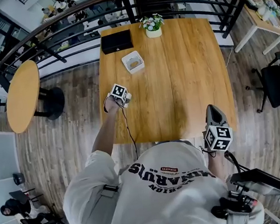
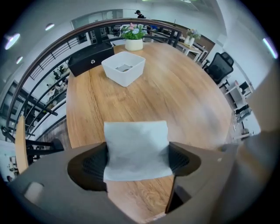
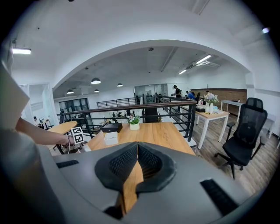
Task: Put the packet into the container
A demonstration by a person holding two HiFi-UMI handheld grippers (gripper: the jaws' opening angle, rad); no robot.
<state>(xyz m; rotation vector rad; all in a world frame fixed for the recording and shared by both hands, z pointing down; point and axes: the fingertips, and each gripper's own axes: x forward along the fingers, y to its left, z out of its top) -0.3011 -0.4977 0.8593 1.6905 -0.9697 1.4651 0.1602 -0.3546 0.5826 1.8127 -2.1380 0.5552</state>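
The left hand-held gripper grasps the white packet by its two sides, likely for carrying. Ahead on the worktop stands the open white container, with bare wood between. A black box sits just beyond the container. The right hand-held gripper, clenched and empty, hangs at the near edge.

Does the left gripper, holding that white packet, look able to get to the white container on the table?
Probably yes. The left gripper grips the packet, and only bare table lies between it and the white container. The black box and the potted plant stand beyond it, not in the way.
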